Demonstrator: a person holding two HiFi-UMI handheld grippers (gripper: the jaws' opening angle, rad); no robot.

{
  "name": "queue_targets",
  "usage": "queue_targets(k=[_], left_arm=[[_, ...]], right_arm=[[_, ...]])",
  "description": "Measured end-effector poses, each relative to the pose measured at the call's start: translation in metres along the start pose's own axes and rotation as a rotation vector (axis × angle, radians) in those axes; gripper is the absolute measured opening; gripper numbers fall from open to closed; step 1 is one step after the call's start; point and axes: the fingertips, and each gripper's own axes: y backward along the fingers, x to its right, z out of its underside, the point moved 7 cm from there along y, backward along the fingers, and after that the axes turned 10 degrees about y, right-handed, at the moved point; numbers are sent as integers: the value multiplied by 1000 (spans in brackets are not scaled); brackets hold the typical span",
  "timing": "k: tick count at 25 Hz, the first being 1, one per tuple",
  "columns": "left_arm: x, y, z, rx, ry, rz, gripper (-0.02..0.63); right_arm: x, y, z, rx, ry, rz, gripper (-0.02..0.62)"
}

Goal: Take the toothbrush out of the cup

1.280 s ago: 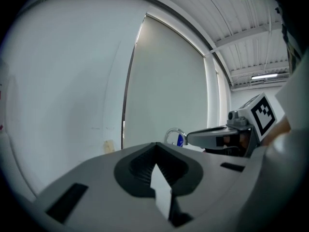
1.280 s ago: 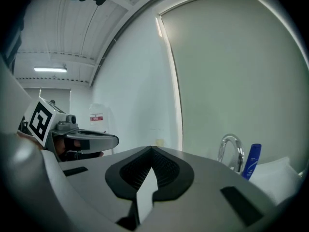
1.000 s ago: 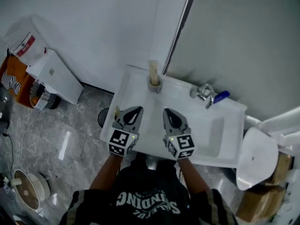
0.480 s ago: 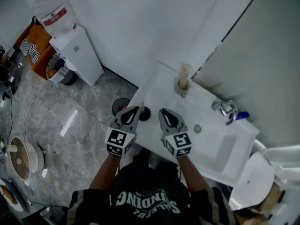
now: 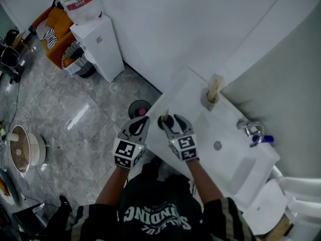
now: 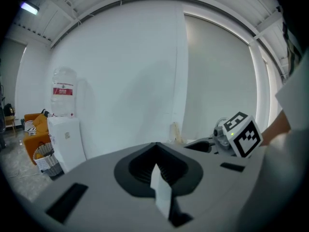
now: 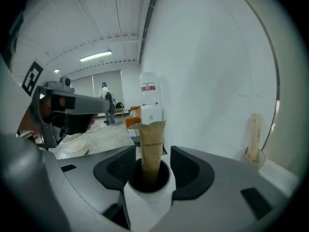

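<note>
At the near left corner of the white basin worktop (image 5: 200, 115): a small white paper cup (image 7: 147, 199), with a toothbrush in a tan paper sleeve (image 7: 152, 141) upright inside. Around that cup, the right gripper (image 7: 153, 152) — jaws just opened and now wide apart, one dark pad on either side, cup and toothbrush between them. Just beside it, at the worktop's left edge, the left gripper (image 6: 155, 146), jaws closed together. By the far edge, well apart, a second cup (image 5: 211, 102) with its own wrapped stick (image 5: 215, 84).
</note>
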Motion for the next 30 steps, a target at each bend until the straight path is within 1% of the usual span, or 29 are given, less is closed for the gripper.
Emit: queue_targets(k=[4, 10, 11, 12, 13, 18, 22, 30], left_arm=[[-6, 5, 9, -12, 13, -29, -3], [-13, 14, 17, -35, 31, -58, -3], [-15, 15, 18, -37, 36, -62, -3], [-16, 15, 19, -36, 40, -64, -2], [-16, 15, 19, -35, 43, -64, -3], [-13, 11, 17, -37, 34, -37, -3], [-11, 7, 13, -20, 35, -24, -3], [3, -7, -1, -6, 8, 26, -3]], right_arm=[[4, -18, 5, -32, 1, -41, 202], [6, -33, 6, -49, 15, -64, 201], [7, -33, 7, -53, 19, -66, 188], [7, -32, 7, -55, 23, -64, 156], [8, -32, 7, -51, 24, -62, 150], [12, -26, 3, -18, 3, -63, 127], [10, -15, -13, 18, -25, -80, 121], [20, 14, -50, 82, -41, -67, 114]])
